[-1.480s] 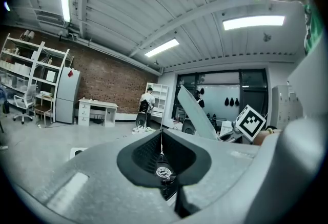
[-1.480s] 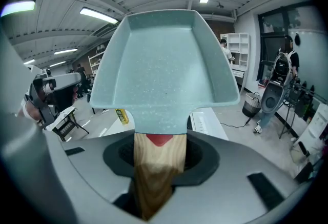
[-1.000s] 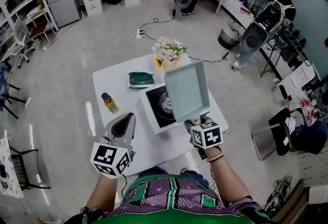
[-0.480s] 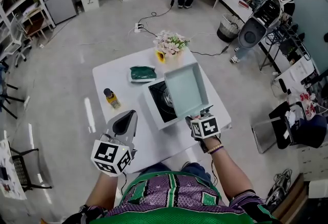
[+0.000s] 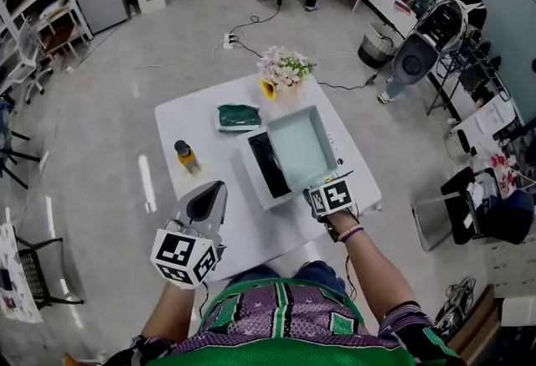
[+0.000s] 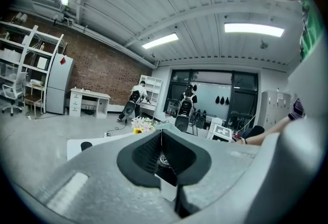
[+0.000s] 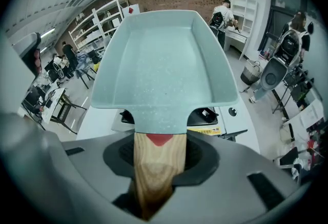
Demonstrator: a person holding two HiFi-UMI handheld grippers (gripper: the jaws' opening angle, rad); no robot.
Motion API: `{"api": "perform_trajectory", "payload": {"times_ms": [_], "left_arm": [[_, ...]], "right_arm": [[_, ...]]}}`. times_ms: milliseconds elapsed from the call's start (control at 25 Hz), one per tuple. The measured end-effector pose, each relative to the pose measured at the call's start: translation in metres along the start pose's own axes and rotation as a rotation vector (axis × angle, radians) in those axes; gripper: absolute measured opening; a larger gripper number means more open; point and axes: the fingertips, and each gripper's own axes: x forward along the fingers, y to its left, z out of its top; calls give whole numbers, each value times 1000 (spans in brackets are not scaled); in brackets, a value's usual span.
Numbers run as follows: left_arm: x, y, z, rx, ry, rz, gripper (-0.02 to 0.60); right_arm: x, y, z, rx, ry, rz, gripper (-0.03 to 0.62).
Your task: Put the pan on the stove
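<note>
Placement is in hand: right gripper [image 5: 316, 191], clamped on the wooden handle [image 7: 154, 171], holds the pan [image 5: 300, 148] just over the stove [image 5: 254, 173], so a level set-down there likely comes next; left gripper [image 5: 208, 198] is closed, empty.

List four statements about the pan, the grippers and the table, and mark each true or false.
1. The right gripper grips the pan by its wooden handle. True.
2. The left gripper holds the bottle. False: its jaws are together with nothing between them, and the bottle stands on the table.
3. The pan is full of food. False: it is empty.
4. The flowers stand at the table's far edge, beyond the stove. True.
</note>
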Motion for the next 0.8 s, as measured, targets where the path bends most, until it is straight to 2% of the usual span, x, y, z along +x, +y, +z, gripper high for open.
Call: {"api": "perform_trajectory", "payload": {"times_ms": [360, 800], "left_arm": [[0, 4, -7, -15, 7, -1, 18], [1, 10, -8, -28, 7, 8, 18]], "right_arm": [[19, -6, -11, 55, 124, 12, 146], [37, -4, -11, 44, 205, -2, 147]]}}
